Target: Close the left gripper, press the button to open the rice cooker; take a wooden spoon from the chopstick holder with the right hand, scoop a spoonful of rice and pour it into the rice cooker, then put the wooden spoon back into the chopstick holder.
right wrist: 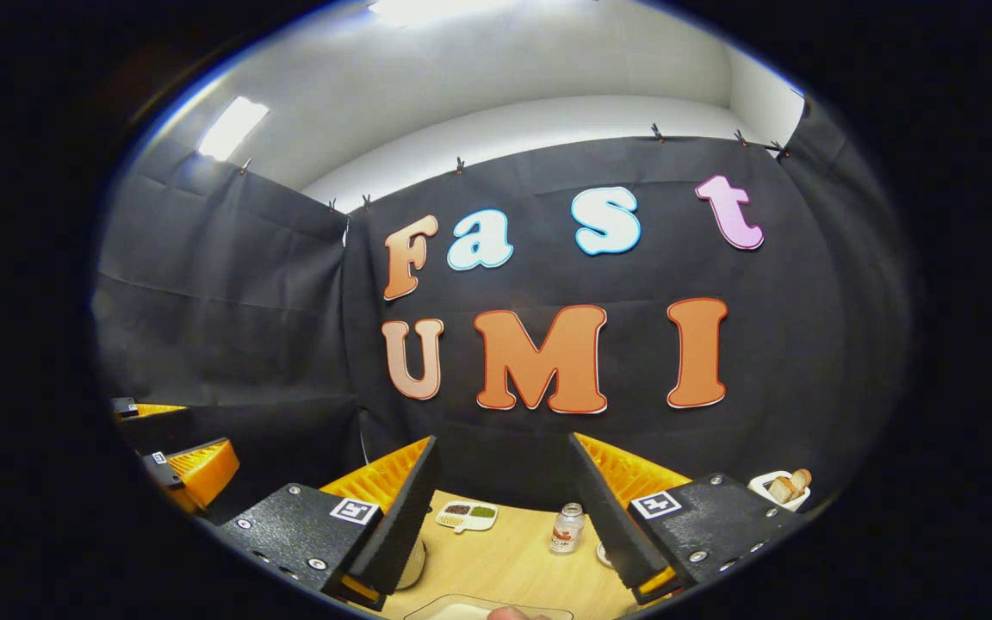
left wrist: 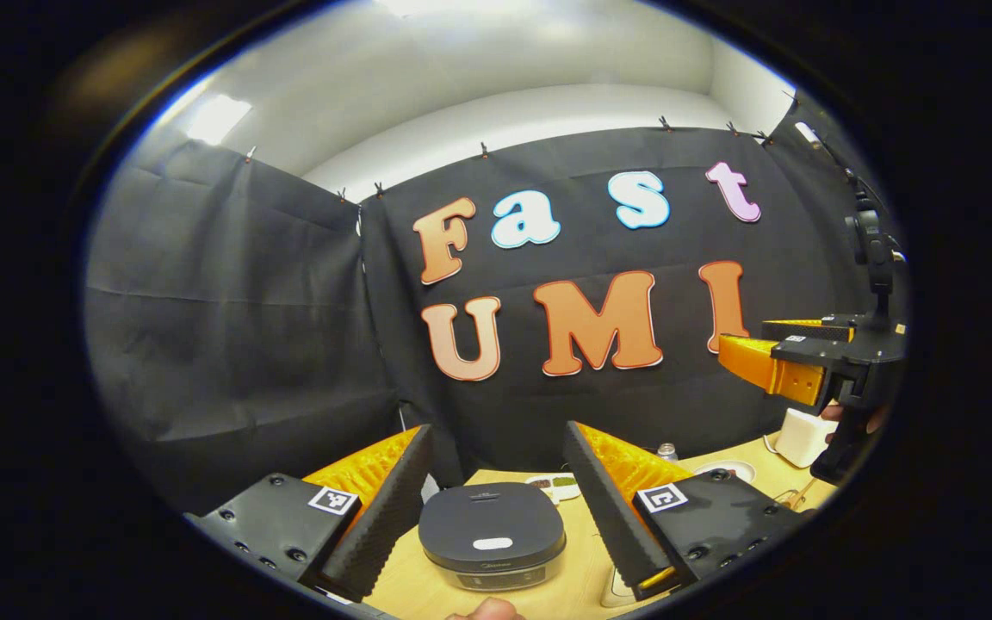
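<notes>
**Pre-press: both tongs apart, cooker lid down**

Left gripper [left wrist: 496, 508]: fingers spread wide, nothing between them. Held above and just short of the rice cooker [left wrist: 492, 532], framed in the gap between the fingers. Lid shut, pale oval button [left wrist: 492, 543] on the near part of the lid.

Right gripper [right wrist: 500, 517]: also spread, empty. Seen again far right of the left tongs [left wrist: 793, 366], raised well off the table [left wrist: 586, 551].

Judged step: bring left fingers together first, then press. Best done by centring the joined tips over the oval, coming down straight, not at a slant, so as not to skid across the smooth lid. Worth leaving room above for the lid to swing up.

Beyond the right tongs: small jar [right wrist: 567, 528] between the fingers, divided dish [right wrist: 467, 515] a bit left of it, white holder [right wrist: 778, 487] with wooden pieces off past the right finger, probably the chopstick holder. Spoon not told apart from the other pieces.

Hard to make out: clear container edge [right wrist: 479, 608] under the right tongs cut off at the bottom, contents unclear. Rice supply not confirmed. Cooker front panel blurred. White block [left wrist: 802, 437] below the far gripper not identified.
</notes>
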{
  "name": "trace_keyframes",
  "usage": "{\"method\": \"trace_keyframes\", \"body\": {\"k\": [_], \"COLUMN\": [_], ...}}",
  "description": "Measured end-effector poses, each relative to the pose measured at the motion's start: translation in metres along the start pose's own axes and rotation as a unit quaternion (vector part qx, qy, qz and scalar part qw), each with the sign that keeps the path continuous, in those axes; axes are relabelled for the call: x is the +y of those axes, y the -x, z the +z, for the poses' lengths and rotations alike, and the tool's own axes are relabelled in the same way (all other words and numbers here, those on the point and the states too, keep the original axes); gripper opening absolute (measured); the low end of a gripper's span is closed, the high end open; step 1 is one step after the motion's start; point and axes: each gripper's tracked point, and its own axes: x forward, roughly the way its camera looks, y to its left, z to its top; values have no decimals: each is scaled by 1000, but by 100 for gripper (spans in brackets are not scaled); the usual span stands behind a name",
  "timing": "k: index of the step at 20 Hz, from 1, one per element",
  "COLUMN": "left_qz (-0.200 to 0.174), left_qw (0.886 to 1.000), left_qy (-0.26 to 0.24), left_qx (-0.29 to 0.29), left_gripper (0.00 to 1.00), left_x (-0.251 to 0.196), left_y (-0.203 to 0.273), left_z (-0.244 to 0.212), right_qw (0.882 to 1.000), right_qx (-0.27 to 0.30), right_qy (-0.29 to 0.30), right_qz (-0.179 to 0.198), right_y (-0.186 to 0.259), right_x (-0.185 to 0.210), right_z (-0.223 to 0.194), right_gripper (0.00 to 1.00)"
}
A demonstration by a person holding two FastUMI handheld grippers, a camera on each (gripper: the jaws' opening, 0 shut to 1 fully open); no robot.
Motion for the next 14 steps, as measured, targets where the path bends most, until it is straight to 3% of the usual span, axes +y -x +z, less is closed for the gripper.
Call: {"method": "trace_keyframes", "body": {"k": [3, 8, 14], "left_qz": [19, 9, 0], "left_qw": [1000, 999, 999], "left_qy": [-4, 35, 41], "left_qx": [-24, -26, -22], "left_gripper": [100, 100, 100], "left_x": [14, 8, 3], "left_y": [-4, -7, -7], "left_z": [9, 4, 0], "right_qw": [1000, 1000, 1000], "right_qx": [6, 4, 7], "right_qy": [-1, -9, 4], "right_qz": [2, -4, -7], "right_y": [0, 6, 12], "right_x": [4, 3, 2], "right_z": [-1, 0, -2], "right_gripper": [91, 92, 92]}}
